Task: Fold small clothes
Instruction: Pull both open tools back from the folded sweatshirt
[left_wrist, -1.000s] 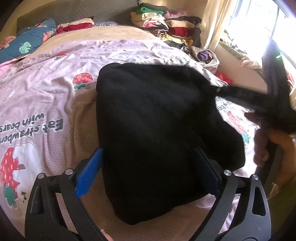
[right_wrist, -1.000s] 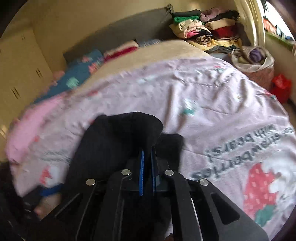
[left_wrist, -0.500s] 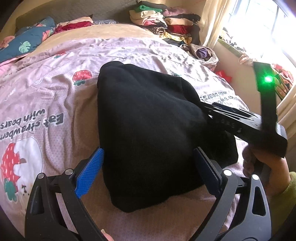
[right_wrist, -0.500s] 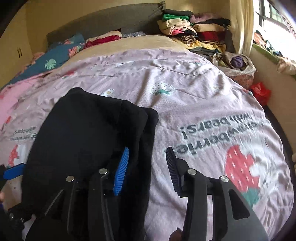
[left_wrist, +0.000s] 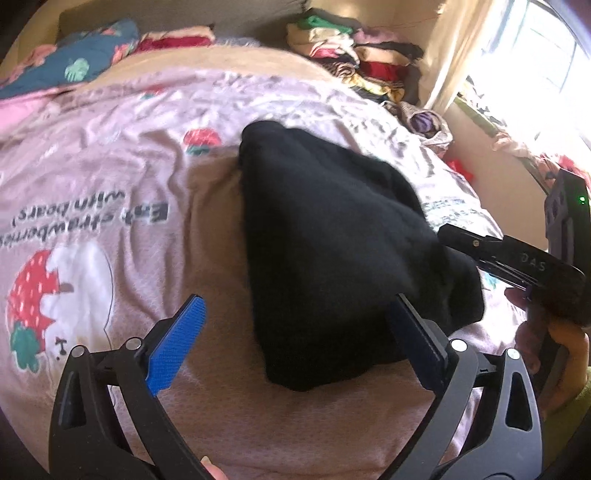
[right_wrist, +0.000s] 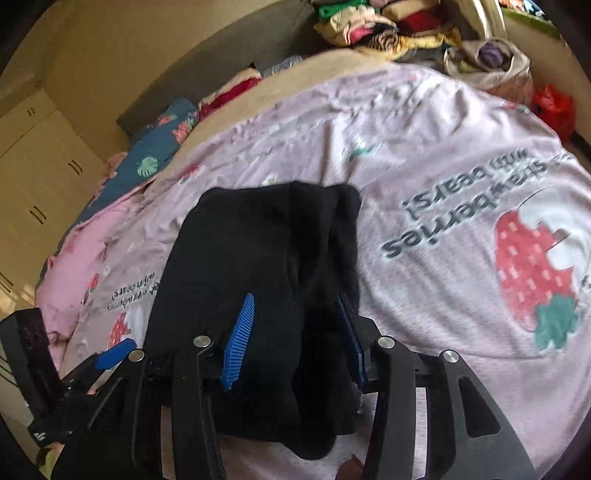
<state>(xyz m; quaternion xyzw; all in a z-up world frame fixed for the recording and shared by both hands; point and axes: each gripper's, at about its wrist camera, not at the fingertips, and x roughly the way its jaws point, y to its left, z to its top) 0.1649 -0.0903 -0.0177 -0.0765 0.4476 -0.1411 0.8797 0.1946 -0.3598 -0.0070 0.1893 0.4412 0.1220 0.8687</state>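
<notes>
Both tools gape wide, gripping nothing: the left tool (left_wrist: 295, 343) straddles the black garment's (left_wrist: 332, 236) near edge; the right tool (right_wrist: 295, 339) spans its folded end on the bedspread (right_wrist: 443, 155).

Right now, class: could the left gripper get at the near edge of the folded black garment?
Probably yes. The left gripper is open, and the black garment lies on the pink bedspread right ahead of its fingers, with nothing between. The right gripper sits at the far side.
</notes>
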